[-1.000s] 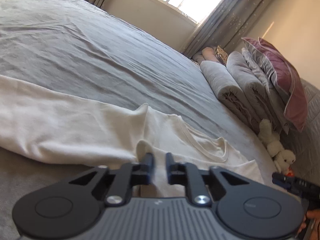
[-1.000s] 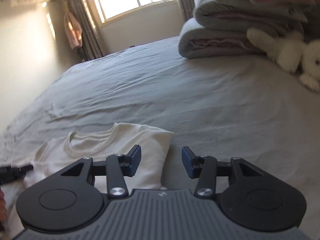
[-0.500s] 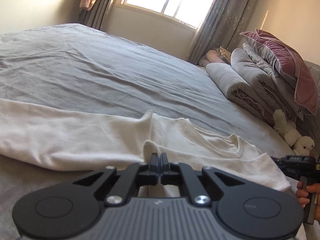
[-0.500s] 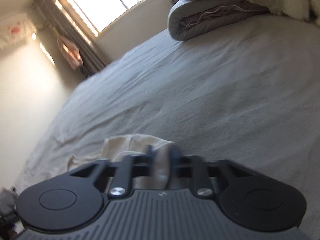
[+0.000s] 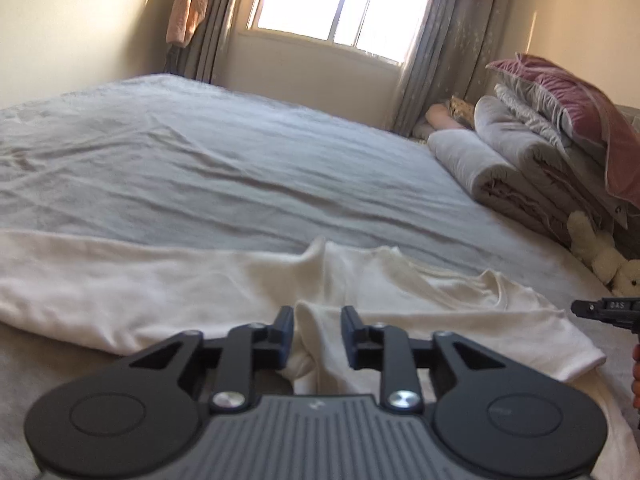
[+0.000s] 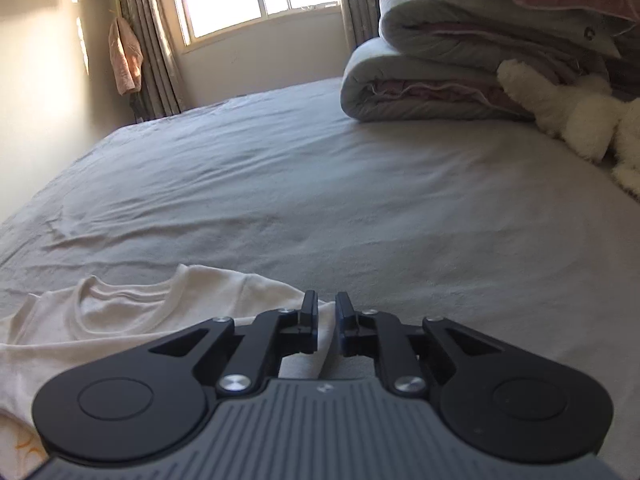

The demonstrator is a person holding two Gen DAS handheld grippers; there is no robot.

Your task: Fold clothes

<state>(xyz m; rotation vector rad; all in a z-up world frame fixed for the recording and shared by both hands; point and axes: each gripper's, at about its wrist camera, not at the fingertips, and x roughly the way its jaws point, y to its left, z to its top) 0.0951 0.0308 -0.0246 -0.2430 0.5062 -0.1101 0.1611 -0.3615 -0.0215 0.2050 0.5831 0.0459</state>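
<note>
**White Shirt on the Bed**

A white shirt (image 5: 400, 292) lies flat at the near edge of the gray bed (image 5: 240, 168). The left gripper (image 5: 318, 330) has its fingers apart, with a bump of shirt cloth between them. The right gripper (image 6: 327, 322) pinches the shirt's sleeve edge (image 6: 326, 316) with its fingers nearly together.

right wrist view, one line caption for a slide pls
Right gripper nearly closed on the cream t-shirt sleeve edge, on the grey bed.
</note>
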